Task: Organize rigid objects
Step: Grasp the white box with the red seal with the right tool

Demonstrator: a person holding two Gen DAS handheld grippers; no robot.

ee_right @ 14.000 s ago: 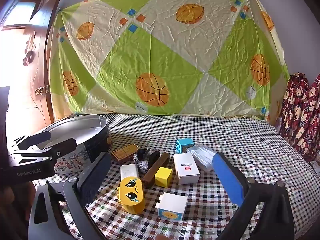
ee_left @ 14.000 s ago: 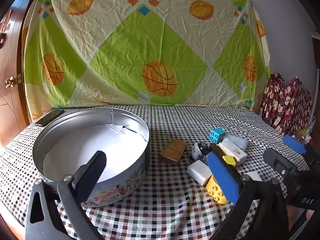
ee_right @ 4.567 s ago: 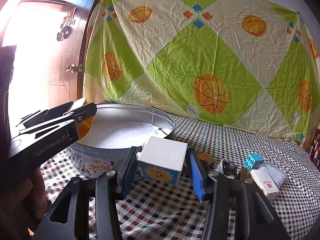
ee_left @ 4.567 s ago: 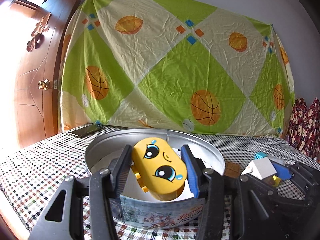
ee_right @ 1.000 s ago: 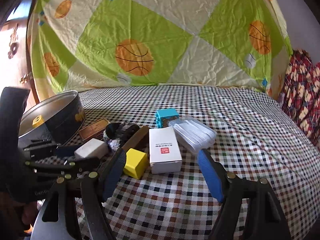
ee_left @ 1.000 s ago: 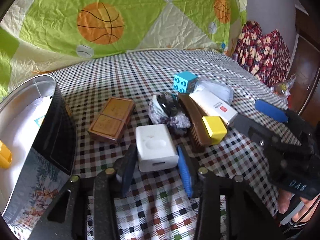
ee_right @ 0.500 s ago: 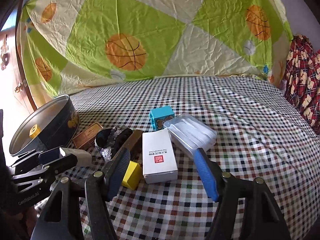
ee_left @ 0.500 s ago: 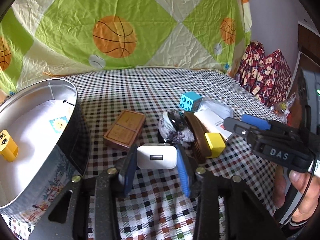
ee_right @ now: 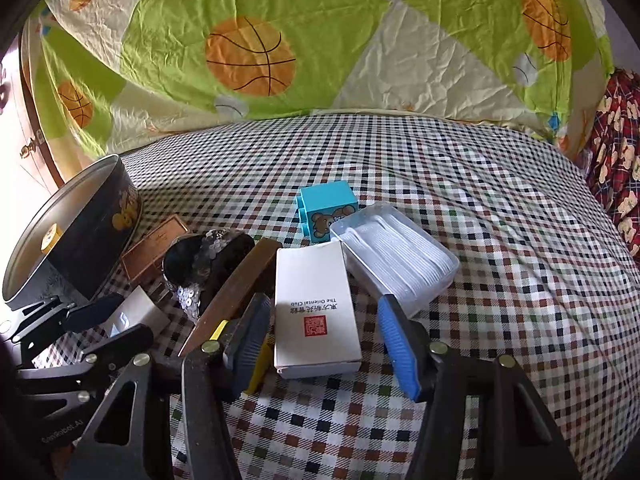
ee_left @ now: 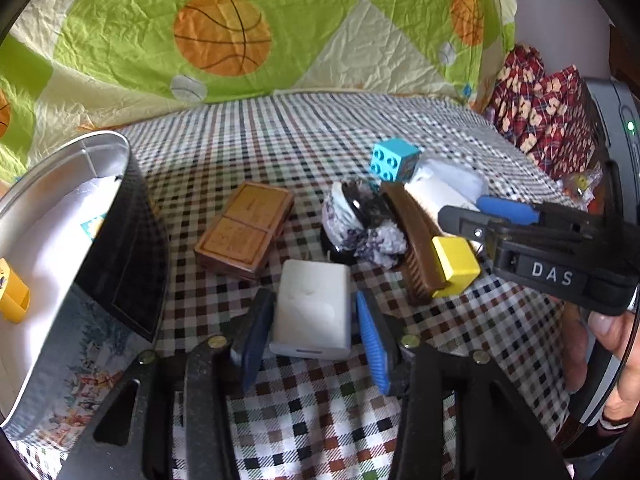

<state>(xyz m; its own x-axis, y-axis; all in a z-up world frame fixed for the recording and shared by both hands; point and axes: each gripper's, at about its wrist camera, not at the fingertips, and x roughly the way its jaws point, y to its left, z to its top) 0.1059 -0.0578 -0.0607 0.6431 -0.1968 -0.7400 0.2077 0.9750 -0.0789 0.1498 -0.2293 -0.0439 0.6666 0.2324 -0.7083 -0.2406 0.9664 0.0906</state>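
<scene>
Straddling the white charger [ee_left: 311,309], left gripper [ee_left: 310,322] jaws are opening; right gripper [ee_right: 324,334] jaws closing round the white box [ee_right: 316,308].

Black plastic left gripper [ee_left: 310,332] with 1 navy pad, 1 ribbed blue pad, and brass screws.

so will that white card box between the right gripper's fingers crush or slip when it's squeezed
The white card box looks like thin card, so it may dent under hard pressure. Its flat sides suit the right gripper, whose jaws are closing around it; slipping seems unlikely. It lies flat, so it shouldn't tip.
</scene>
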